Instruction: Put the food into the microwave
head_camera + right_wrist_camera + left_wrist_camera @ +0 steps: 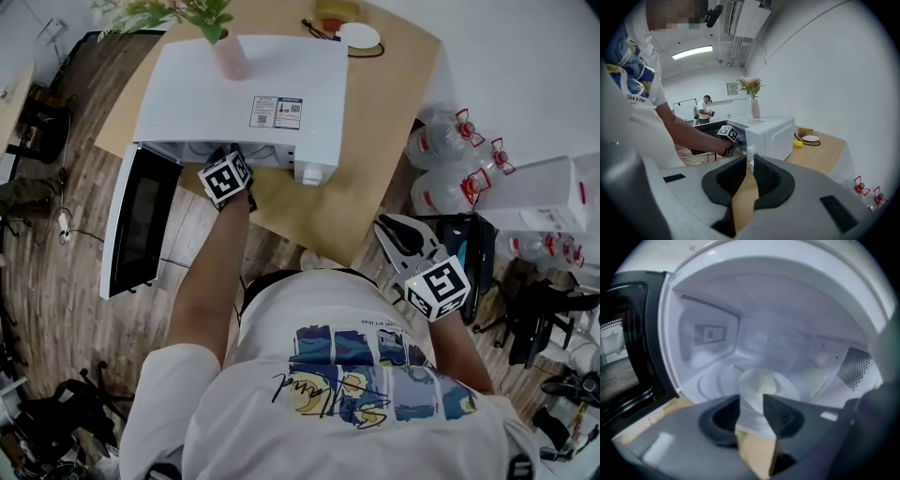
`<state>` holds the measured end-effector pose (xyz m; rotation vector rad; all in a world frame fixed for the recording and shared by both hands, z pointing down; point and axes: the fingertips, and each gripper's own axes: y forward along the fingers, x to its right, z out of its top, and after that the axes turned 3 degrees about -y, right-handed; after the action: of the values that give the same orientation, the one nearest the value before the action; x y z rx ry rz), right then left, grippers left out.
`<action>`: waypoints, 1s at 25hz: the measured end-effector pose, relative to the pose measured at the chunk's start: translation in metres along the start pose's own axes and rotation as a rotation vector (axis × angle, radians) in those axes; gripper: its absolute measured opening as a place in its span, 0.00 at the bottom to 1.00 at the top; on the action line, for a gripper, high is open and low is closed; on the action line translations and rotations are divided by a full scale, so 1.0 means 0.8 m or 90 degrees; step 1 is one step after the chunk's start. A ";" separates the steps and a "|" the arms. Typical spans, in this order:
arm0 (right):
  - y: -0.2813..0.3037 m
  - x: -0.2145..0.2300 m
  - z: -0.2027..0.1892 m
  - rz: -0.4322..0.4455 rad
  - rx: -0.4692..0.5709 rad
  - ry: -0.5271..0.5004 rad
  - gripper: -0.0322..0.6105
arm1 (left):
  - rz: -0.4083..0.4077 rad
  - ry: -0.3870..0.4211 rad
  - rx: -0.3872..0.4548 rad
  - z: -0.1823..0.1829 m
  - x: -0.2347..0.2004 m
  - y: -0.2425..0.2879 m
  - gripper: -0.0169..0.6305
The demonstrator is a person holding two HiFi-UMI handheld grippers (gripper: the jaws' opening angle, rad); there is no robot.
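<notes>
Looks like the placing step, at or very near its end. Finds the left gripper (pixel 751 397) pushed into the mouth of the white box-shaped microwave (pixel 187 94), with the dark-windowed door (pixel 141 220) swung open to the left. Shows, in the left gripper view, the pale round dish of whitish food (pixel 765 386) sitting on the round turntable (pixel 710 383) inside the cavity, just past the left fingers (pixel 724 416). Has those fingers moderately apart with nothing clamped between them. Cannot tell through the blur whether the tips touch the dish's rim.

Places the right gripper (pixel 749 159) low by the person's side, off the near corner of the light wooden bench (pixel 375 159). Has its fingers (pixel 729 180) drawn to a narrow slit with nothing in it.

Calls next, by this reading, for drawing the left gripper straight back out of the cavity without nudging the dish. Then needs the door pushed round from its outer edge until shut, with both grippers clear of its arc.
</notes>
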<state>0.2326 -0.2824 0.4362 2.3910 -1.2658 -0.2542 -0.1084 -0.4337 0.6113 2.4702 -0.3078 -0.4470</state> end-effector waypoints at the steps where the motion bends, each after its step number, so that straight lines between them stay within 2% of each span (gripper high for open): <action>1: 0.002 -0.002 0.001 0.003 0.001 0.000 0.12 | -0.007 -0.002 0.003 0.001 0.000 -0.003 0.27; 7: 0.021 -0.024 0.011 0.021 0.008 -0.008 0.11 | -0.051 -0.006 0.005 0.003 -0.007 -0.023 0.27; 12: 0.038 -0.052 0.026 0.031 0.023 -0.015 0.09 | -0.112 0.005 -0.008 -0.002 -0.008 -0.050 0.25; 17: 0.054 -0.086 0.036 0.039 0.028 -0.014 0.08 | -0.193 0.011 -0.009 -0.003 -0.004 -0.091 0.15; 20: 0.061 -0.109 0.040 0.040 0.030 -0.012 0.08 | -0.237 0.037 -0.012 -0.007 -0.003 -0.122 0.07; 25: 0.074 -0.147 0.047 0.039 0.035 -0.009 0.07 | -0.297 0.114 -0.014 -0.011 -0.008 -0.175 0.04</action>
<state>0.1082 -0.2256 0.4251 2.3955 -1.3664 -0.2207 -0.0951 -0.3167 0.5355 2.5300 0.3530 -0.4086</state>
